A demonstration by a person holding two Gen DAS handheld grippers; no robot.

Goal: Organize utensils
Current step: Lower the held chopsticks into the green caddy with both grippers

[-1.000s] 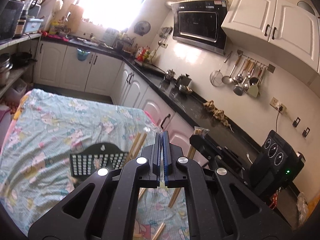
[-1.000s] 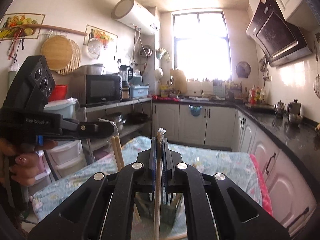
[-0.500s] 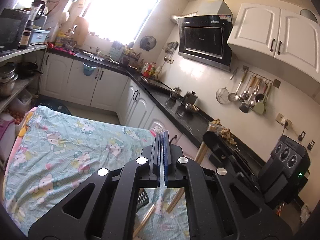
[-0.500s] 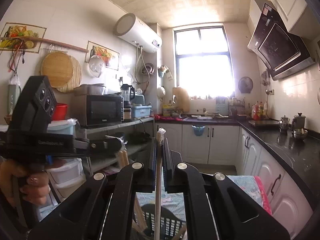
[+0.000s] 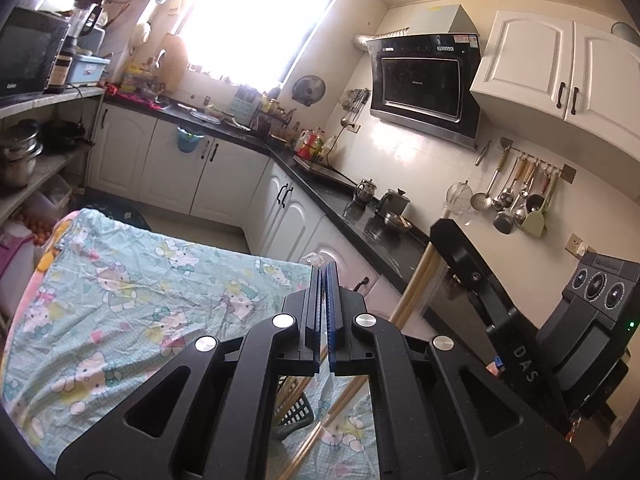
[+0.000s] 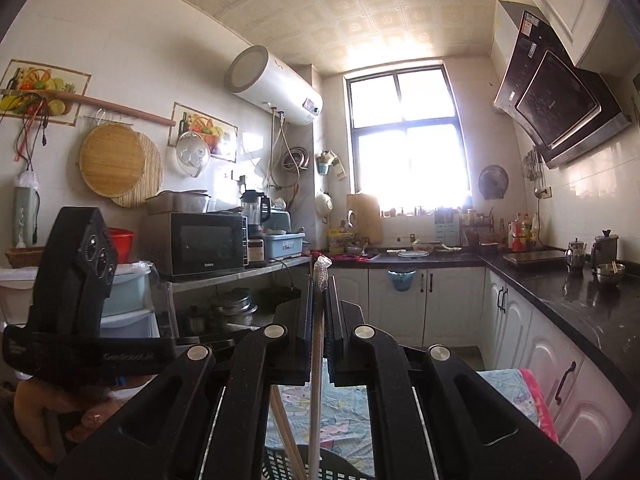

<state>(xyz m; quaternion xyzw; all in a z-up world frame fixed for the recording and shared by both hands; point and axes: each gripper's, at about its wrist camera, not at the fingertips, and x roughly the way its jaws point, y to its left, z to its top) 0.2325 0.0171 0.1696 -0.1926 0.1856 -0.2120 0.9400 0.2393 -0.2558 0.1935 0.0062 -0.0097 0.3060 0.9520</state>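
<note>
Right wrist view: right gripper [image 6: 320,280] pinches wrapped chopsticks [image 6: 316,380] upright between its fingers.

left tool [image 5: 324,276] pinching plastic wrapper [image 5: 314,259] | above patterned cloth [image 5: 132,280]

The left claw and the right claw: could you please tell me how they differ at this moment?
The right claw clamps a pale chopstick that runs down toward the black basket. The left claw shows only crumpled clear wrap at its tips. The left claw looks down over the patterned cloth, while the right claw points level at the window. Both are shut, with clear plastic at the tips.
</note>
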